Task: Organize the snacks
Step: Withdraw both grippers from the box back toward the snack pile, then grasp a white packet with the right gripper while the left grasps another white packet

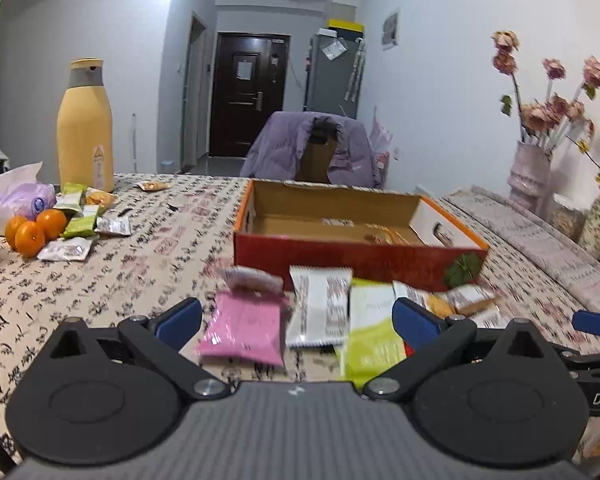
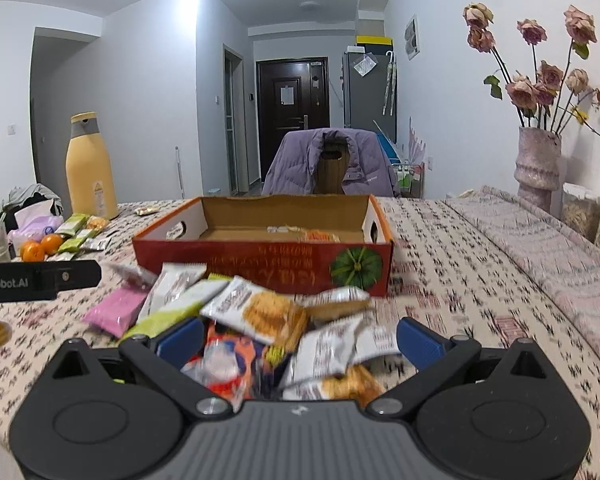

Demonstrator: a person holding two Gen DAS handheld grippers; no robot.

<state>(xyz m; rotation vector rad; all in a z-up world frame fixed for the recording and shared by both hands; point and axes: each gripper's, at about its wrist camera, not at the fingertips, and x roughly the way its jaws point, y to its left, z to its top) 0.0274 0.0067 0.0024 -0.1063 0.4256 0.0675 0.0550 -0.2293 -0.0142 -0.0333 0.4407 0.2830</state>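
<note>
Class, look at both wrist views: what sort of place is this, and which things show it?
Most likely a home dining area: a patterned tablecloth, a purple jacket draped over a chair, a vase of dried roses and a front door.

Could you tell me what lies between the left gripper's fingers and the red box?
Loose snack packets: a pink packet, a white packet and a green packet, shown in the left wrist view.

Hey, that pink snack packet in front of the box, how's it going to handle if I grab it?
The pink packet looks like a flat, sealed film pouch, so probably light and floppy, likely to sag outside the pads. Its smooth wrapper may slip. It lies flat on the tablecloth, so it shouldn't roll, though a push would probably slide it.
</note>
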